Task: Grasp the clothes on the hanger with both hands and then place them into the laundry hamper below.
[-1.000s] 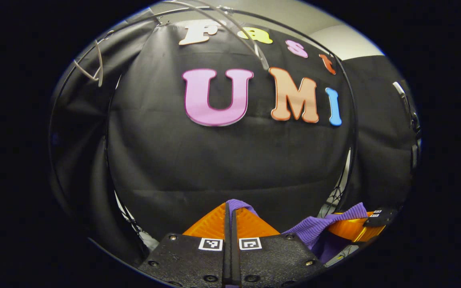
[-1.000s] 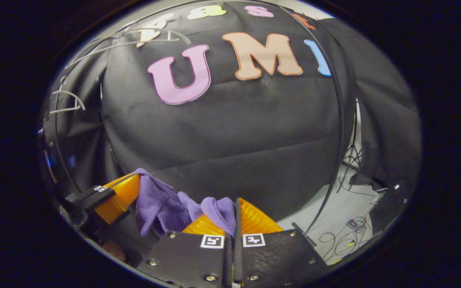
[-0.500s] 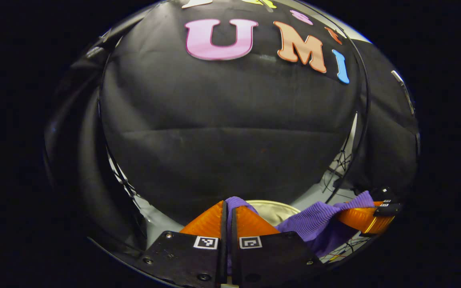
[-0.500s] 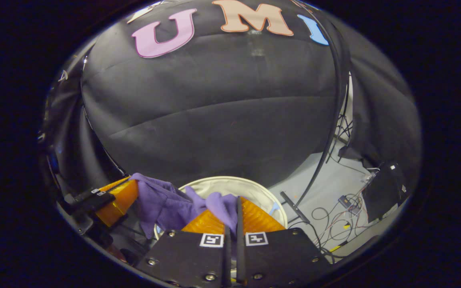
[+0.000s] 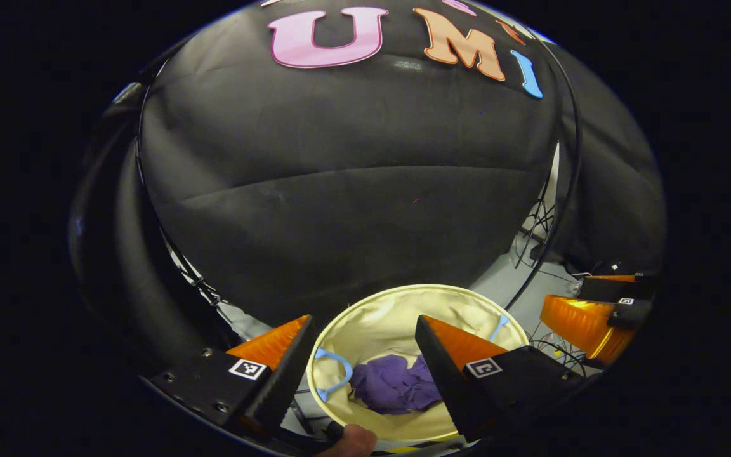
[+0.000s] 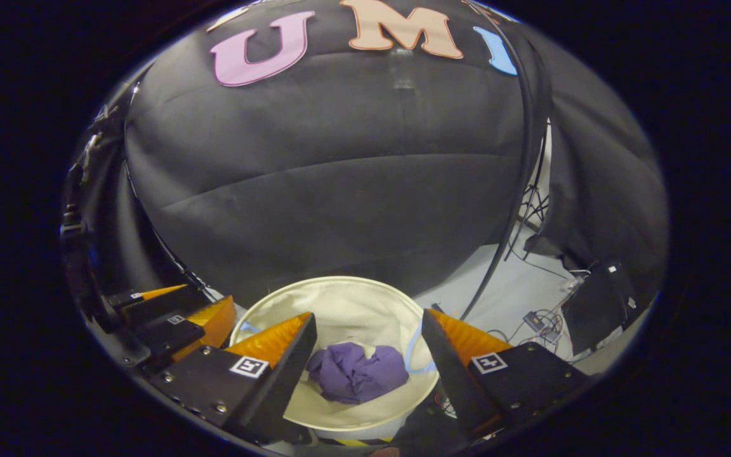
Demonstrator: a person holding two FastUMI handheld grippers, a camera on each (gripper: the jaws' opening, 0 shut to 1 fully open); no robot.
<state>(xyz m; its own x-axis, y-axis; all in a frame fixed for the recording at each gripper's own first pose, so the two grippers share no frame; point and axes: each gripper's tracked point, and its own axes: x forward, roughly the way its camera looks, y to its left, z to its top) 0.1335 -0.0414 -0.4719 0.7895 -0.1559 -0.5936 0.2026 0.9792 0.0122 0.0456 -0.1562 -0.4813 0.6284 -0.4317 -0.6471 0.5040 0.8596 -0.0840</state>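
The purple garment [image 5: 394, 390] lies crumpled at the bottom of the round cream laundry hamper [image 5: 391, 311], seen from above. My left gripper [image 5: 365, 330] hangs over the hamper, open, with nothing between its orange fingers. In the right gripper view the same purple garment [image 6: 356, 374] rests inside the hamper [image 6: 340, 298], and my right gripper [image 6: 372, 327] stands open above it, empty. The right gripper [image 5: 584, 317] shows at the right edge of the left gripper view. The left gripper [image 6: 175, 317] shows at the left of the right gripper view.
The hamper has blue handles [image 5: 334, 368]. Black cloth walls and a curved black frame pole [image 6: 518, 190] surround it. Cables and a small black box [image 6: 587, 304] lie on the grey floor to the right. A fingertip [image 5: 353, 441] shows at the bottom edge.
Both grippers opened and let go of the purple garment, which dropped into the hamper. Both views tilted further down toward the hamper.
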